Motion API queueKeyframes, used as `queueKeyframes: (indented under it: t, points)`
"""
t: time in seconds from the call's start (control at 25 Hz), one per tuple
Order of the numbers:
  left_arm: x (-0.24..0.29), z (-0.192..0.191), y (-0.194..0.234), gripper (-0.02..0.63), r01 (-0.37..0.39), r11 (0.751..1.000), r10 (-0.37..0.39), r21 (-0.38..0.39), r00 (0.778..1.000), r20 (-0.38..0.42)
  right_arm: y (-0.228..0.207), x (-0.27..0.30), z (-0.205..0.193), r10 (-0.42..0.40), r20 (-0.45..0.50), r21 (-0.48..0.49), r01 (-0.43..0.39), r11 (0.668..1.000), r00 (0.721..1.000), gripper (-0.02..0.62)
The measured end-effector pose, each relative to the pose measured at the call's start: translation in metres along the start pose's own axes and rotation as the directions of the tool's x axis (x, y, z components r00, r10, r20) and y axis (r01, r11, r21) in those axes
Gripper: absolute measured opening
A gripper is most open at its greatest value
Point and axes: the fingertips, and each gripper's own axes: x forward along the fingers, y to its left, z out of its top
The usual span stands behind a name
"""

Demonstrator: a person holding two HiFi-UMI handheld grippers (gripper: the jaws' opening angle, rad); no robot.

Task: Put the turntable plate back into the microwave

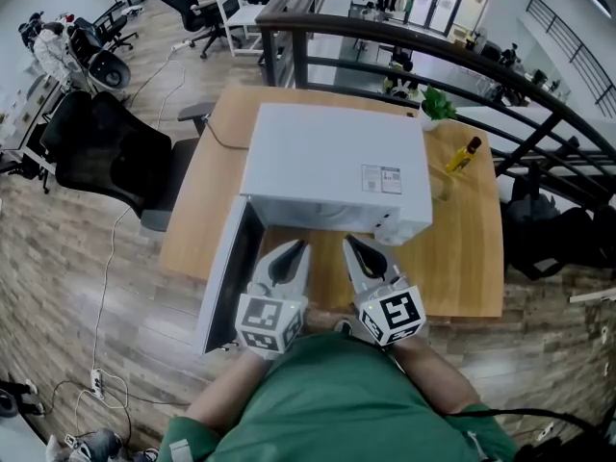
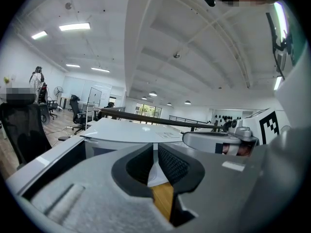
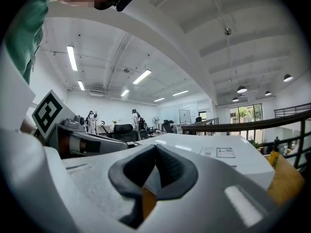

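Note:
The white microwave (image 1: 332, 166) stands on the wooden table (image 1: 462, 268) with its door (image 1: 229, 275) swung open to the left. No turntable plate shows in any view. My left gripper (image 1: 299, 245) and right gripper (image 1: 349, 242) hover side by side just before the microwave's open front, both shut with nothing between the jaws. In the left gripper view the left gripper (image 2: 155, 153) points at the microwave (image 2: 131, 131), with the right gripper's body (image 2: 218, 142) beside it. In the right gripper view the right gripper (image 3: 155, 152) faces the microwave (image 3: 214, 155).
A yellow oil bottle (image 1: 463, 154) and a small green plant (image 1: 438, 104) sit on the table to the right of the microwave. A black office chair (image 1: 115, 152) stands left of the table. A dark railing (image 1: 500, 75) curves behind it.

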Motion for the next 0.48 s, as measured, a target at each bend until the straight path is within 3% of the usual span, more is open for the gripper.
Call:
queueKeyframes:
  t: [0.48]
  points:
    - [0.0058, 0.0018, 0.0025, 0.04, 0.004, 1.0, -0.004, 0.008, 1.0, 0.004, -0.0027, 0.0054, -0.0021, -0.002, -0.005, -0.003, 0.002, 1.0, 1.0, 0.003]
